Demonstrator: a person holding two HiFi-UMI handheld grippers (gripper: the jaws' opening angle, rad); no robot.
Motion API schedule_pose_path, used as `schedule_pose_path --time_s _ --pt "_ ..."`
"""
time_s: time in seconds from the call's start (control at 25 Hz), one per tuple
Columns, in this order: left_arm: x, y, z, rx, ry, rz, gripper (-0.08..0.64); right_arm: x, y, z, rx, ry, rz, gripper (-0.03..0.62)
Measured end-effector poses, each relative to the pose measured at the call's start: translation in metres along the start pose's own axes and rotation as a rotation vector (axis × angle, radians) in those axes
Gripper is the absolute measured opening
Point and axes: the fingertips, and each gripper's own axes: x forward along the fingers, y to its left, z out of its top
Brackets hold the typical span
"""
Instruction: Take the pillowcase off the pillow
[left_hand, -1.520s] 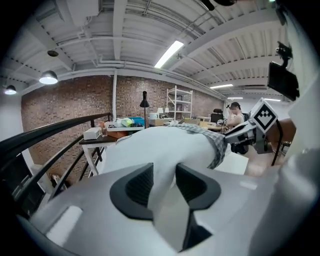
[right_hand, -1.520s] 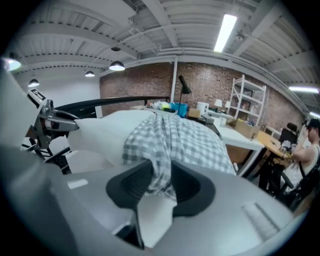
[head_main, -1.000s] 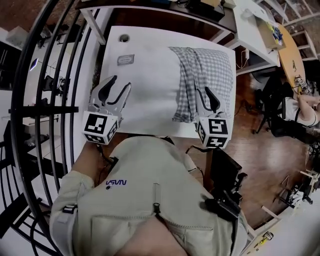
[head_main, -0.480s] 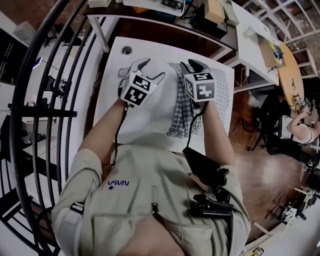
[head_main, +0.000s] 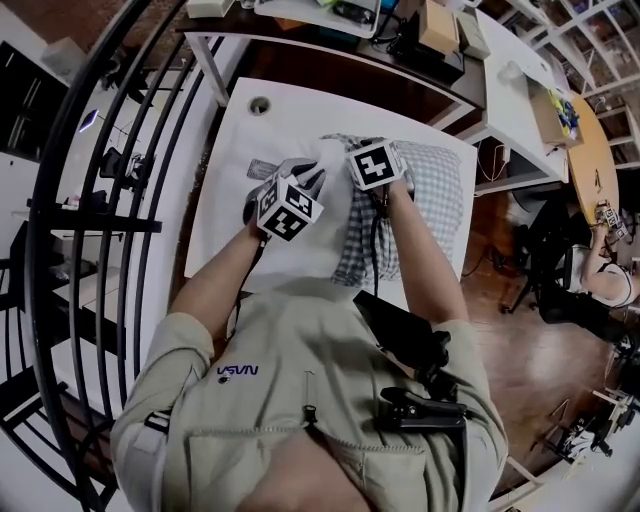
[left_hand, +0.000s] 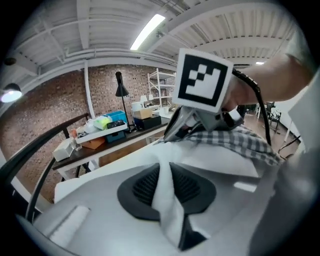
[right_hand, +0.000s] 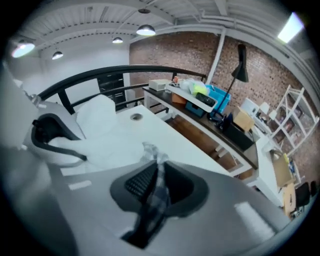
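Note:
A pillow in a grey-and-white checked pillowcase (head_main: 430, 185) lies on the white table (head_main: 235, 160). Its bare white pillow end (head_main: 325, 235) bulges out at the left. My left gripper (head_main: 305, 172) has just been closing, and a fold of white pillow fabric (left_hand: 167, 187) is pinched between its pads. My right gripper (head_main: 372, 150) sits close beside it, at the open edge of the case. Its jaws have also just been closing, and a strip of checked pillowcase (right_hand: 155, 192) is caught between them. The right gripper's marker cube (left_hand: 202, 80) shows above the checked cloth (left_hand: 240, 142).
A round hole (head_main: 261, 104) marks the table's far left corner, and a small grey item (head_main: 262, 168) lies by my left gripper. A dark desk with boxes (head_main: 400, 30) stands behind, a white desk (head_main: 505, 90) to the right. Black railings (head_main: 100, 200) run along the left.
Both grippers came down from near my body onto the pillow's left end and closed on cloth. More white pillow now bulges out of the checked case.

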Motion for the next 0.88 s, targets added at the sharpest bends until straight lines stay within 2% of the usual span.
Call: schedule_pose_path --time_s 0.04,0.16,0.28,0.44,0.56,0.72,0.8,0.88 --pt "-0.008 -0.002 0.005 0.018 -0.024 0.013 0.047 -0.002 -0.002 0.000 -0.017 0.002 -0.023 0.031" --pt "-0.051 -0.003 0.028 0.016 -0.128 0.020 0.025 -0.021 -0.025 0.011 -0.041 -0.034 -0.133 0.021" --pt "-0.107 0.002 0.050 -0.009 -0.236 0.012 0.020 -0.053 -0.064 0.016 -0.023 -0.082 -0.253 0.021" --pt "-0.152 0.028 0.049 -0.137 -0.331 0.033 0.018 -0.092 -0.117 -0.016 0.086 -0.099 -0.357 0.018" --pt "-0.142 0.049 0.035 -0.189 -0.322 0.036 0.018 -0.103 -0.136 -0.041 0.123 -0.094 -0.401 0.012" --pt "-0.085 0.072 0.018 -0.193 -0.253 0.056 0.017 -0.080 -0.128 -0.065 0.133 -0.060 -0.405 0.011" --pt "-0.056 0.079 0.016 -0.142 -0.220 0.078 0.018 -0.068 -0.124 -0.075 0.155 -0.069 -0.398 0.016" --pt "-0.036 0.081 0.021 -0.065 -0.205 0.097 0.028 -0.068 -0.122 -0.076 0.194 -0.122 -0.396 0.056"
